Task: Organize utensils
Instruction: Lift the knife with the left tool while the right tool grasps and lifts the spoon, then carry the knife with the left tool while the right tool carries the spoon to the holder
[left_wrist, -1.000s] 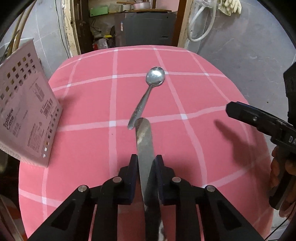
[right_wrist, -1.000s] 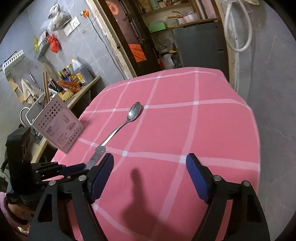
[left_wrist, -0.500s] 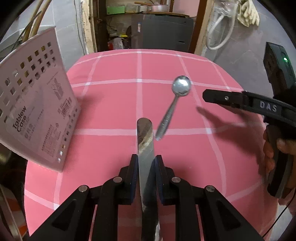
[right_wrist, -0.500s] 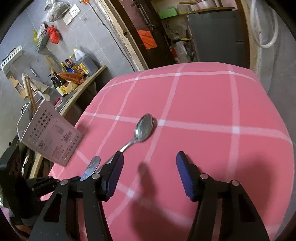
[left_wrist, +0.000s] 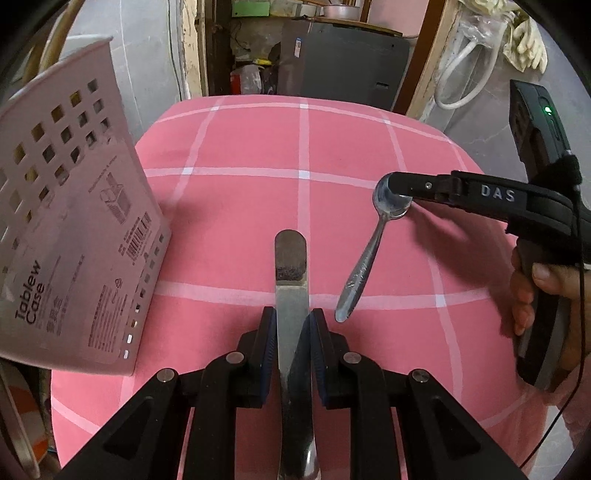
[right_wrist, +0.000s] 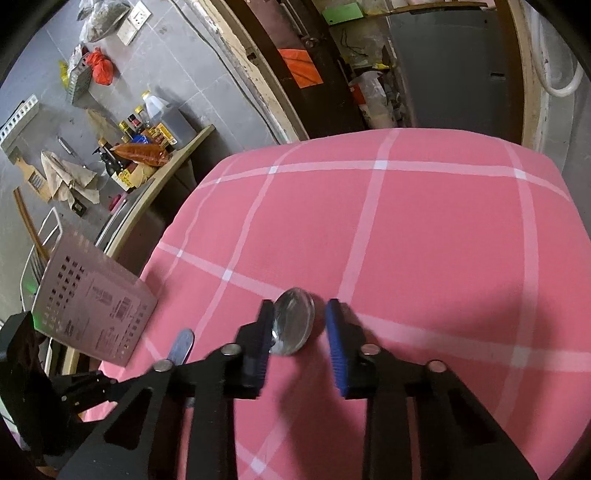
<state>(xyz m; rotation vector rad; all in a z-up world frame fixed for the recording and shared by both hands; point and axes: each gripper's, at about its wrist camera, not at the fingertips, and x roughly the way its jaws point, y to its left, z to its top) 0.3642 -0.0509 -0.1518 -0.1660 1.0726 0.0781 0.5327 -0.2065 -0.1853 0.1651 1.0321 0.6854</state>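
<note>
My left gripper (left_wrist: 291, 325) is shut on a table knife (left_wrist: 291, 266), whose blade sticks out ahead over the pink checked tablecloth (left_wrist: 240, 206). A metal spoon (left_wrist: 364, 269) lies on the cloth to the right of the knife. My right gripper (right_wrist: 300, 314) reaches over the spoon's bowl (right_wrist: 293, 321) and its jaws are closing around it. The left pad touches the bowl and a small gap shows at the right pad. In the right wrist view the knife tip (right_wrist: 183, 341) shows at the lower left. A perforated pale utensil holder (left_wrist: 74, 240) stands at the table's left edge.
The utensil holder (right_wrist: 92, 306) leans at the table's left side. A shelf with bottles (right_wrist: 147, 136) lines the wall beyond it. A dark cabinet (left_wrist: 343, 62) stands behind the table. A person's hand (left_wrist: 535, 288) grips the right tool.
The right gripper moved forward over the spoon and its jaws narrowed around the bowl. The left gripper carried the knife leftward, nearer the holder.
</note>
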